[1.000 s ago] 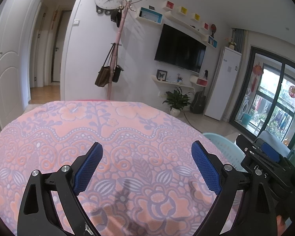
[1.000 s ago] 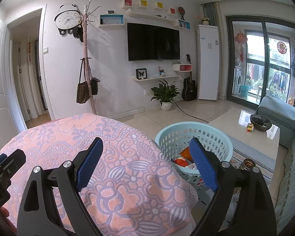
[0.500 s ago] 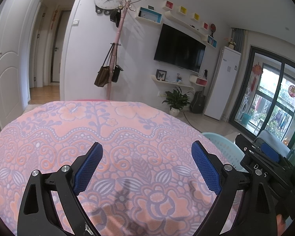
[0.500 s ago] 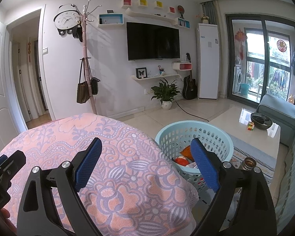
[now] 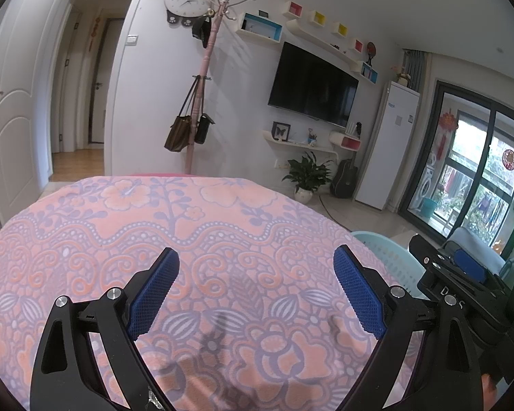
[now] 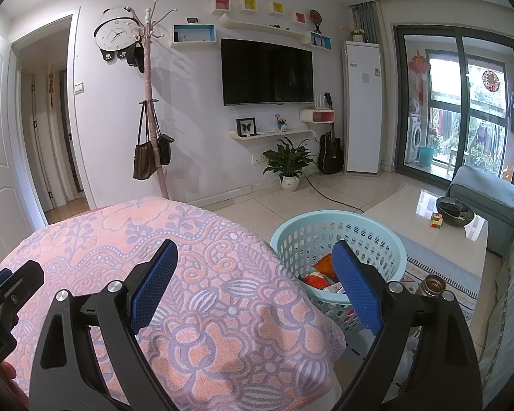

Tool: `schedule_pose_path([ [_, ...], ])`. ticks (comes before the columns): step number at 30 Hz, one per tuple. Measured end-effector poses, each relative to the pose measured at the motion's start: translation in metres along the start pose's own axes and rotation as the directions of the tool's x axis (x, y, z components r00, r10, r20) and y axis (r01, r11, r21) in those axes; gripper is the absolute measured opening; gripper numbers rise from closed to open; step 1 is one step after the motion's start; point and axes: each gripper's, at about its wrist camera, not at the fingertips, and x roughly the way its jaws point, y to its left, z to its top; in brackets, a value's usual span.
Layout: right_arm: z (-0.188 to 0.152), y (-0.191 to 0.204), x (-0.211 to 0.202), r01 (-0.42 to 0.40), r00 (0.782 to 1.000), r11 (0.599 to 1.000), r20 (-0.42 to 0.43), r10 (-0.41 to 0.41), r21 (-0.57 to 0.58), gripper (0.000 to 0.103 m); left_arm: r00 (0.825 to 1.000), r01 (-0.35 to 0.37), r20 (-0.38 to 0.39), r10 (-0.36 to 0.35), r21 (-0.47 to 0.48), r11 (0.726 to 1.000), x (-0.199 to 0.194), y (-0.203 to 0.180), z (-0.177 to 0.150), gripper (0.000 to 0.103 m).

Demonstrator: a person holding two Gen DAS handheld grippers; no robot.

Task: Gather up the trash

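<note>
right, the trash (image 6: 320,275) sits down in the light blue basket (image 6: 377,236) on the floor, just off the right edge of the pink and purple floral cloth (image 6: 195,274). from your right wrist camera you can make out an orange piece, a red and white piece and something pale with print beside them, all low in the basket and partly hidden behind your right blue pad; what each piece actually is, you cannot tell. the basket is round with slotted walls and stands just beside the draped cloth, between it and the pale coffee table (image 6: 428,205). from your left wrist camera only a sliver of that basket (image 5: 390,257) peeks past the cloth (image 5: 222,222), and its contents are out of sight.

now your tongs. your right gripper (image 6: 255,286) is spread wide, blue pads far apart, nothing between them; it hangs over the cloth's right corner, with the right pad overlapping the basket's mouth in the view. your left gripper (image 5: 257,287) is just as wide, also carrying nothing, poised above the middle of the cloth, whose surface is bare under it. whether either touches the cloth, you cannot tell. each gripper shows at the edge of the other's view.
</note>
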Motion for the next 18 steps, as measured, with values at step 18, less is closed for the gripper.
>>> schedule_pose_path([
  [18, 0.0001, -0.0001, -0.0002, 0.001, 1.0, 1.0, 0.001, -0.001, 0.0, 0.087, 1.0, 0.009, -0.006, -0.009, 0.004, 1.0, 0.0007, 0.0008, -0.0006, 0.089],
])
